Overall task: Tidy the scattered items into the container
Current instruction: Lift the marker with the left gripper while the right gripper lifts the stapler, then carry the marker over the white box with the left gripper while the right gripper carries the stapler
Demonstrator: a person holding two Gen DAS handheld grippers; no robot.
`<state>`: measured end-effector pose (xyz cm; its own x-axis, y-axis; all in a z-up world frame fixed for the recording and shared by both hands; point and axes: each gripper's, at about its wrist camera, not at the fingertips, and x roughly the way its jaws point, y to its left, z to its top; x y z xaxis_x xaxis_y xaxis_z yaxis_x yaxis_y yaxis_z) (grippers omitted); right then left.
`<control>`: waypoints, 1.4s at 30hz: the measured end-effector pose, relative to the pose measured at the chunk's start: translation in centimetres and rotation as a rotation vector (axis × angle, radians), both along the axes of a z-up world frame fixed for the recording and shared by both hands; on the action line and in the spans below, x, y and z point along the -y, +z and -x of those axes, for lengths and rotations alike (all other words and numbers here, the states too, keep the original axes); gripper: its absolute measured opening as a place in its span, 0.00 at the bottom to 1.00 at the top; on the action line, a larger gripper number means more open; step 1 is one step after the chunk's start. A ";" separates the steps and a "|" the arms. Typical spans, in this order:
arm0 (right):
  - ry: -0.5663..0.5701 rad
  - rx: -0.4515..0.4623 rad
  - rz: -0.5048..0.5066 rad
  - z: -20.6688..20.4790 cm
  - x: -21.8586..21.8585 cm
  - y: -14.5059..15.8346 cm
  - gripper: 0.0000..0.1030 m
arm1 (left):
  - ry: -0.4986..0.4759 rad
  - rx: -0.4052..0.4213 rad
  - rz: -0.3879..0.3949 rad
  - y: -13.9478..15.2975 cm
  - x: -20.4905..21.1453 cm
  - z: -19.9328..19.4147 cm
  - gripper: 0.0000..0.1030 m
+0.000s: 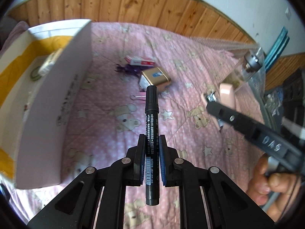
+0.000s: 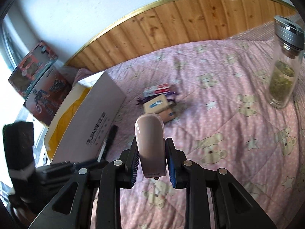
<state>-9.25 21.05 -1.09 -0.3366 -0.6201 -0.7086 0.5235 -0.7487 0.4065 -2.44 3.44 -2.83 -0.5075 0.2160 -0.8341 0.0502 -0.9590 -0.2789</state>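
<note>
At the left edge of the bed [image 1: 106, 114], on its pink bear-print quilt, sits the white cardboard box [image 1: 57, 87], the container, open at the top. Inside it shows a yellow lining [image 1: 11, 64], a green-rimmed round roll [image 1: 35, 74] and a blurred pale item beside that; the rest of the inside is hidden by the near wall.

The left tool [image 1: 152, 143] hangs above the quilt just right of the box, its two fingers pinching a black marker [image 1: 152, 118] around the barrel, cap pointing toward the wooden headboard [image 1: 133, 3].

Beyond the marker tip, near the middle of the bed, lies a small heap: a red-and-white packet [image 1: 140, 60], a purple tangle [image 1: 125, 69], a gold tin [image 1: 156, 76] with a blue label resting on another small box, and a binder clip [image 1: 137, 97] just in front.

The right tool [image 2: 151, 156] is closed around a pink stapler [image 2: 150, 145], held clear of the quilt, its rounded end pointing at the heap.

Toward the right edge of the bed stands a glass jar [image 2: 284, 76], upright, with a silver screw lid and greenish dried leaves filling its lower part.
</note>
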 end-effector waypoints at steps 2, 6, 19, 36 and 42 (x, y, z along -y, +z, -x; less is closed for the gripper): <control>0.019 -0.013 0.000 -0.8 0.5 0.2 0.27 | 0.012 -0.008 -0.008 0.5 1.0 -0.7 0.13; 0.040 -0.036 0.014 -2.2 1.2 0.7 0.27 | 0.031 -0.025 -0.011 1.5 3.1 -2.4 0.13; 0.164 -0.130 0.059 -7.1 4.6 3.6 0.27 | 0.068 -0.095 -0.030 3.6 7.7 -4.9 0.13; 0.252 -0.201 0.078 -10.0 7.6 5.5 0.27 | 0.124 -0.158 -0.069 5.3 13.1 -5.9 0.13; 0.275 -0.200 0.093 -11.2 8.6 6.1 0.27 | 0.158 -0.171 -0.096 5.8 15.0 -6.2 0.13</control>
